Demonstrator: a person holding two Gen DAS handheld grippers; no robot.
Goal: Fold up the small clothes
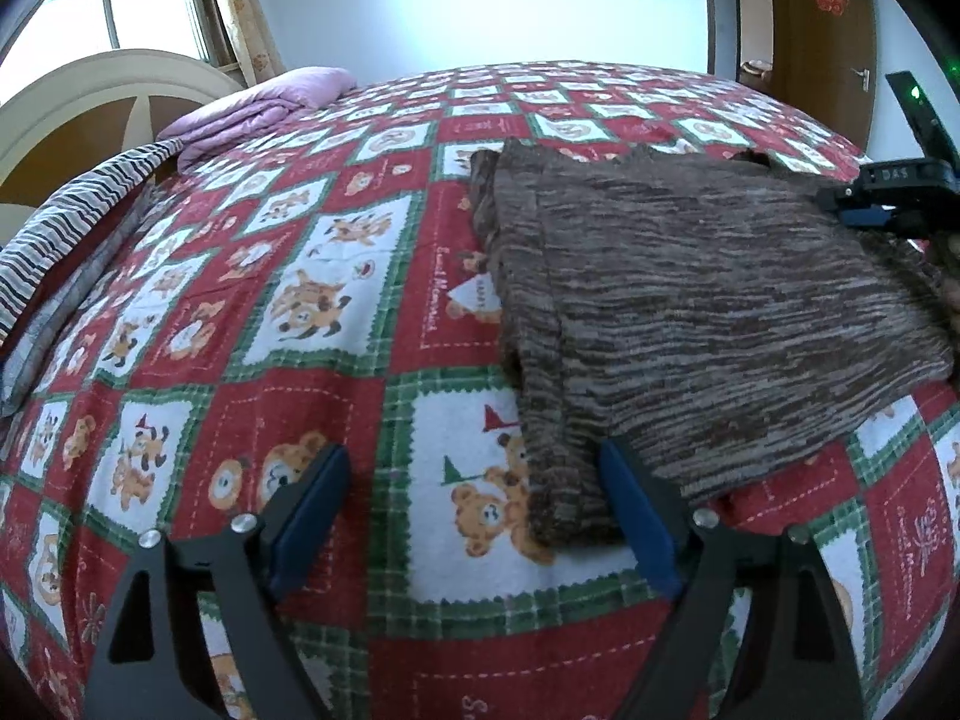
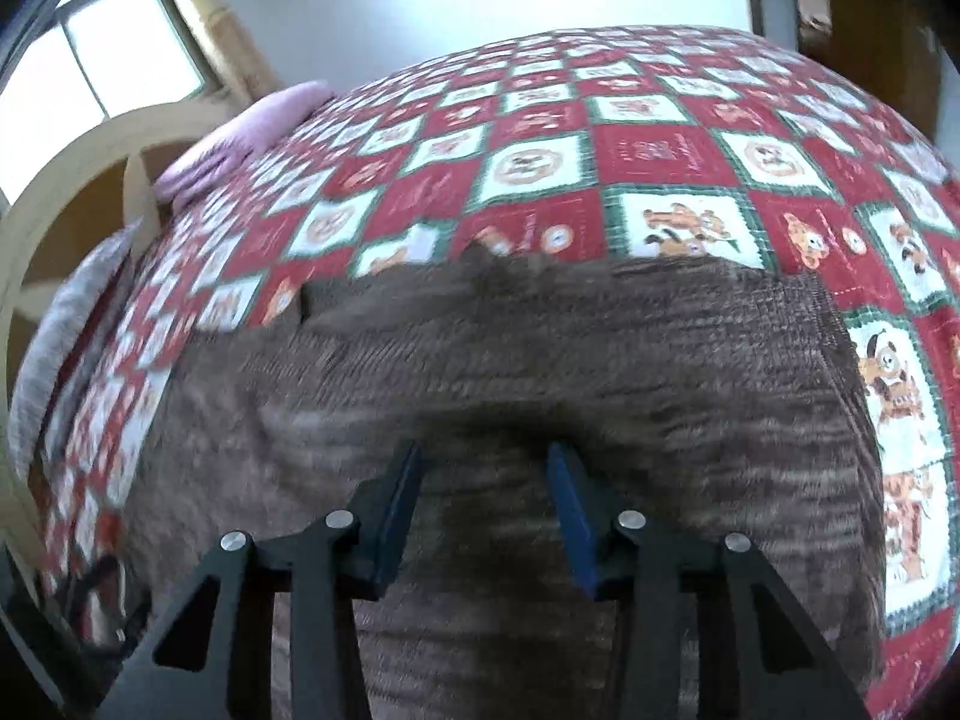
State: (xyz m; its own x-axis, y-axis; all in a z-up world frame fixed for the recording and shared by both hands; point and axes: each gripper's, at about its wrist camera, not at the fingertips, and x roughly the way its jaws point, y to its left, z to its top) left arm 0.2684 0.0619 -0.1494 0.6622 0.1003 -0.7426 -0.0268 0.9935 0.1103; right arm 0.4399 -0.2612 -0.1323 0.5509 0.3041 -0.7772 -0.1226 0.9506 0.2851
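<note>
Brown knitted garment (image 1: 708, 312) lay flat on the bed, on the red-and-green teddy-bear quilt (image 1: 336, 324), towards the quilt's right side as the left wrist view showed it. Its left edge was already doubled over into a long narrow band (image 1: 540, 396) that ran down to the near edge of the cloth — so one side fold looked done, the other side not yet.

Step in hand, by my reading: taking hold of the opposite side to bring it over. Next move would call for a pinch on the top layer only, then a lift and a carry across without dragging the finished fold.

Left gripper (image 1: 474, 468) sat low over the quilt at the garment's near left corner, pointing steeply down, jaws spread wide; the folded band lay between them, the right pad just beside it, nothing pinched.

Right gripper (image 2: 483, 471) hung over the middle of the knit, also tilted down, jaws part-way apart with cloth below them — not clamped as far as the blurred view told. In the left view it showed at the garment's far right edge (image 1: 882, 204).

Beyond: lilac blanket (image 1: 258, 108) and striped pillow (image 1: 78, 222) at the quilt's far left corner, by the headboard (image 1: 90, 96).
</note>
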